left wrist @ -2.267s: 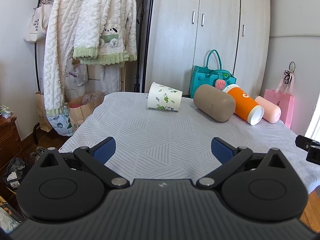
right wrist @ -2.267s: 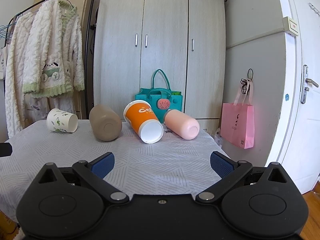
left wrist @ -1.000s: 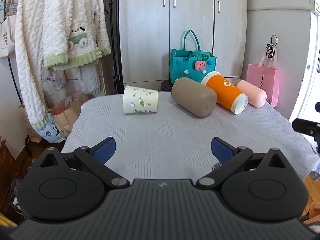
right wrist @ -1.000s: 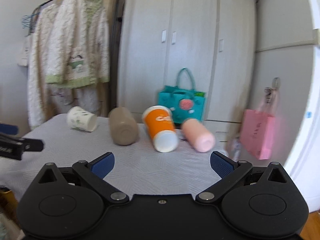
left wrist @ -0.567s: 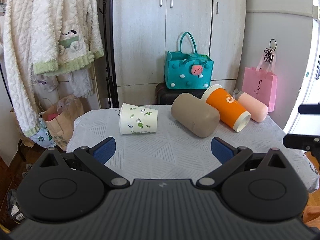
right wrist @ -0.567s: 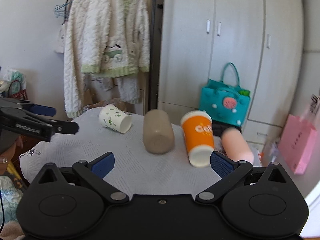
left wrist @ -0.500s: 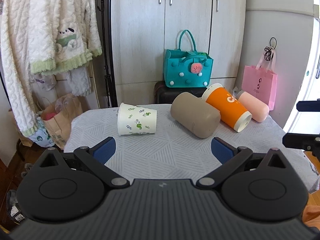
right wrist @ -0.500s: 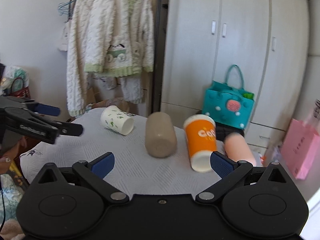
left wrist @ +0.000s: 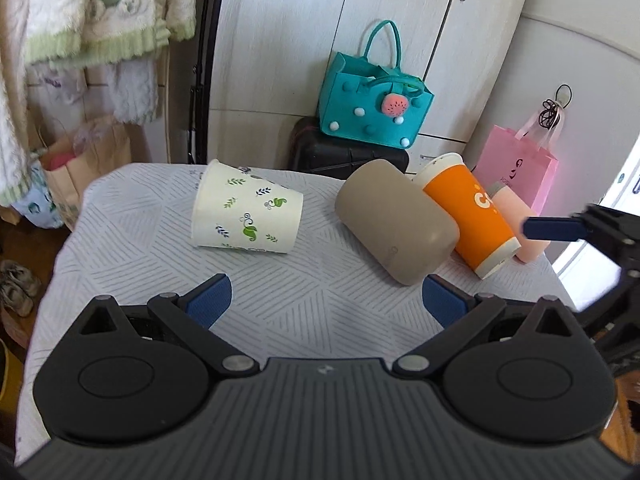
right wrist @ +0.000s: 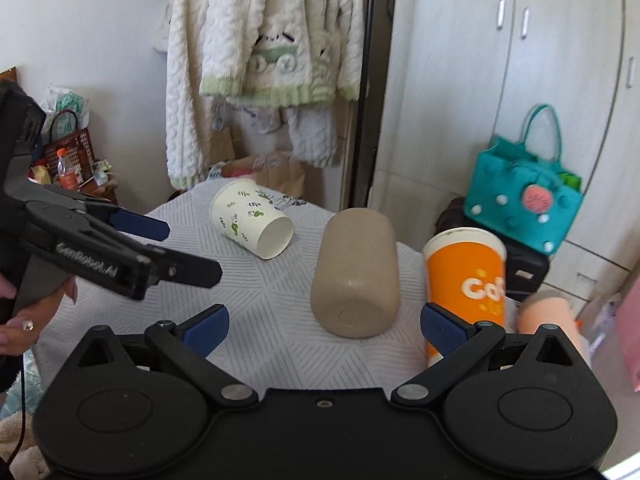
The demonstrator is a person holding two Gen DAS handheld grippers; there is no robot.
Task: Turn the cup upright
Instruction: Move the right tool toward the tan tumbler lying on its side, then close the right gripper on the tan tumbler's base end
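Pink cup (right wrist: 548, 312) blurred, half-hidden behind right tongs (right wrist: 324, 326).

The pink cup (right wrist: 548, 316) is blurred and half hidden behind the right gripper (right wrist: 324, 326); the orange cup (right wrist: 466, 284)'s base is covered too.

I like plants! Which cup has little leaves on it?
The white paper cup, lying on its side at the left end of the row. The others are plain tan, orange and pink.

Four cups lie on their sides in a row: leaf-printed paper cup (left wrist: 247, 216), beige tumbler (left wrist: 396, 227), orange cup (left wrist: 470, 222), pink cup (left wrist: 516, 216).
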